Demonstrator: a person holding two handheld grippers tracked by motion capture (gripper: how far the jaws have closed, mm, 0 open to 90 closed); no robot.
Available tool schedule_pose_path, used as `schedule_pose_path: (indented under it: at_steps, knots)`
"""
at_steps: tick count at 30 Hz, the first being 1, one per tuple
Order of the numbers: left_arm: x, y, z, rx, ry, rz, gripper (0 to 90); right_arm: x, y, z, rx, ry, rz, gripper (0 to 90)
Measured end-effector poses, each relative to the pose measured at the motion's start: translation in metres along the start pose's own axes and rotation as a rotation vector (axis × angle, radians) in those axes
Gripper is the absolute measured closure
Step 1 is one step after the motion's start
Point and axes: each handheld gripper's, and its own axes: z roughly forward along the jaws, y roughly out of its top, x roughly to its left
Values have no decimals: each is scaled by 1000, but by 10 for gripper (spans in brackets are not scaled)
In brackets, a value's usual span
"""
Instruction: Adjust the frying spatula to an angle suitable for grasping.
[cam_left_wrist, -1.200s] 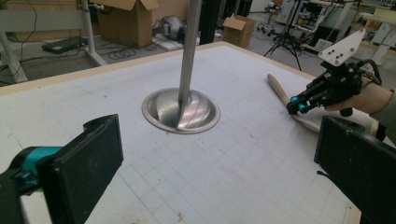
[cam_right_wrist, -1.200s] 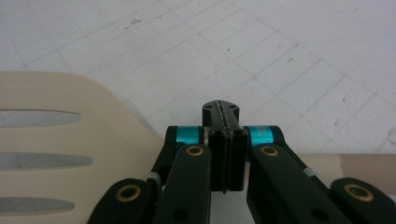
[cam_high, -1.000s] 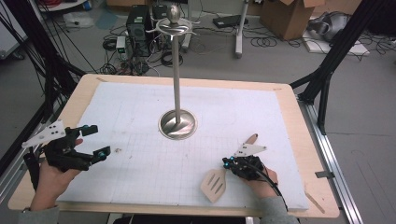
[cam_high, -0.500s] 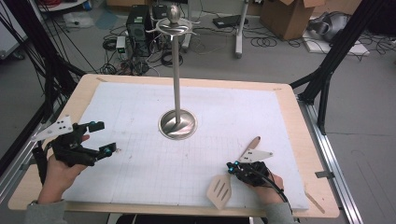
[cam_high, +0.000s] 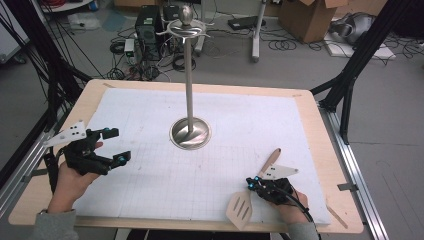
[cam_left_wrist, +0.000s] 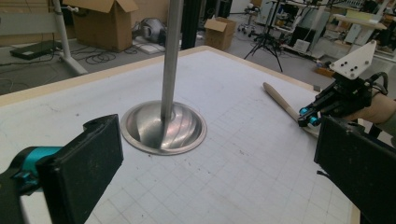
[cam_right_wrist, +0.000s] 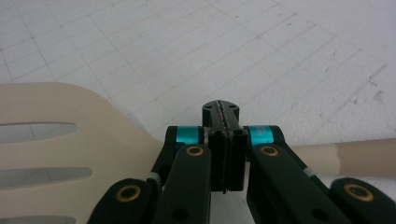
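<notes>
A pale wooden slotted spatula (cam_high: 239, 209) lies on the white grid mat near the front edge, with its handle (cam_high: 270, 158) pointing away to the right. My right gripper (cam_high: 250, 184) is shut and sits over the spatula's neck. In the right gripper view its pads (cam_right_wrist: 221, 109) meet with nothing between them; the blade (cam_right_wrist: 70, 140) shows on the left and the handle (cam_right_wrist: 364, 156) on the right. My left gripper (cam_high: 117, 145) is held open above the mat's left side with nothing in it. Between its wide jaws (cam_left_wrist: 219, 163) I see the stand's base (cam_left_wrist: 163, 128).
A tall steel stand (cam_high: 189, 75) rises from a round base (cam_high: 190, 133) at the mat's middle, with hooks at its top. The wooden table's edge (cam_high: 345, 210) frames the mat. Boxes, cables and equipment lie on the floor beyond.
The right gripper and the spatula have shifted slightly toward the near edge and to the right. The left gripper has edged a little inward.
</notes>
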Motion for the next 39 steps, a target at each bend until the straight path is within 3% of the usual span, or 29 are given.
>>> schedule_pose_path:
  at_steps: [6,8,16,24,35,39]
  knots:
    - [-1,0,0,4,5,1,17,-3,6,2,24,-9,-36,900]
    - [-1,0,-1,1,5,1,17,-9,7,-3,-10,-24,-30,900]
    - [-2,-4,-1,16,14,-2,17,-42,-2,-33,-114,-112,88,900]
    - [-2,-5,-4,17,22,-3,17,-61,-18,-40,-59,-168,153,900]
    - [-3,-8,-10,21,40,-8,17,-67,-19,-23,34,-185,134,900]
    - [-3,-9,-15,15,50,-11,17,-68,-17,-20,31,-182,135,900]
